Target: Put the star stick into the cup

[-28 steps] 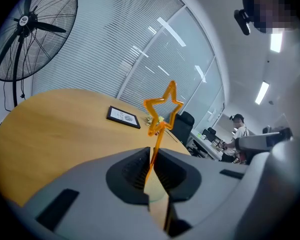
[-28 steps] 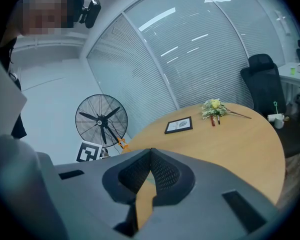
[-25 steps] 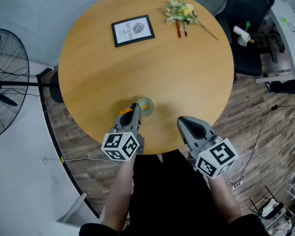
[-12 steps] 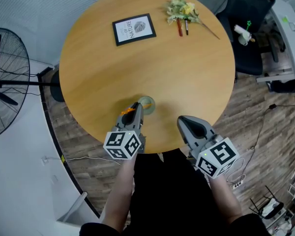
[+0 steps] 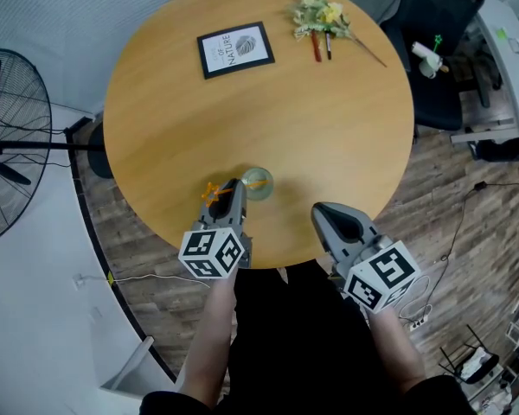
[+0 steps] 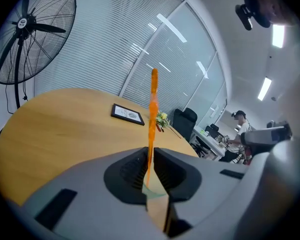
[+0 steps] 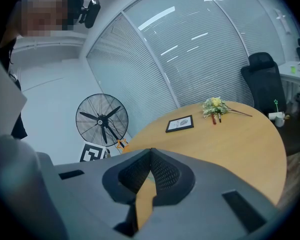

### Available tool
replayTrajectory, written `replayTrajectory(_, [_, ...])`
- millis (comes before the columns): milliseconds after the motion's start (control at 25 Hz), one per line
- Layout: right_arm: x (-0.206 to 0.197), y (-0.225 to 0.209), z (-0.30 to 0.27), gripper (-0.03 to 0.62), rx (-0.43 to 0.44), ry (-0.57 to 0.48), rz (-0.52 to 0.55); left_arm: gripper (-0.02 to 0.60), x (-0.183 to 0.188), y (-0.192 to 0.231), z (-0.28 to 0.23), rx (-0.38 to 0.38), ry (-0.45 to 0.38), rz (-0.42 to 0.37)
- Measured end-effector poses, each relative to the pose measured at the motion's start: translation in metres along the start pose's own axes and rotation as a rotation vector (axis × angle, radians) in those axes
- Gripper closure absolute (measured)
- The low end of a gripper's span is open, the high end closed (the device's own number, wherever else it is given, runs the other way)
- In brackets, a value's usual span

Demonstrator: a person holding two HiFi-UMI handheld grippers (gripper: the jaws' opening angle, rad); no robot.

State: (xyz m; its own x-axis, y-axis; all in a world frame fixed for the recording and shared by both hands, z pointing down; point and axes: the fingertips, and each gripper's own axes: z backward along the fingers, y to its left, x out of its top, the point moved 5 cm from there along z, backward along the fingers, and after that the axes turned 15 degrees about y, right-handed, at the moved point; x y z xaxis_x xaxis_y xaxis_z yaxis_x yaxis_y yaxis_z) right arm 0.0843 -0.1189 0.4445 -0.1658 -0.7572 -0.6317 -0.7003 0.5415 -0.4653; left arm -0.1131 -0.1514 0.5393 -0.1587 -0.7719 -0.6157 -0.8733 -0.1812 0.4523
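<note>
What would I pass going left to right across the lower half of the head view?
standing fan → left gripper, shut on the star stick → cup → right gripper, shut with nothing in it

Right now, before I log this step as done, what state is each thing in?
left gripper: shut on the star stick.
right gripper: shut, empty.
star stick: held at the cup, not released.
cup: upright on the table.
picture frame: lying flat.
flowers: lying on the table.
</note>
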Motion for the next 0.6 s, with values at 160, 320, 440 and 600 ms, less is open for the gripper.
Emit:
replayTrajectory(160, [-0.0012,0.0002,0.0006,0.585,0.0,0.0,-0.001,0.565,-0.0015,0.0041,0.0007,0.011,0.001,0.01])
replayTrajectory(320, [-0.0012,0.0011,0.0009,0.585,0.002,-0.001,-0.003,0.56,-0.0025,0.0061,0.0022,0.017,0.005,0.017])
replayTrajectory(440, [-0.0008,0.0014,0.0007,0.585,0.004,0.0,-0.001,0.551,-0.0035,0.0073,0.0021,0.018,0.008,0.021])
replayTrajectory(600, [-0.0009,0.0013,0.0003,0.585,0.007,0.002,-0.001,0.543,-0.0055,0.0084,0.0008,0.016,0.019,0.025])
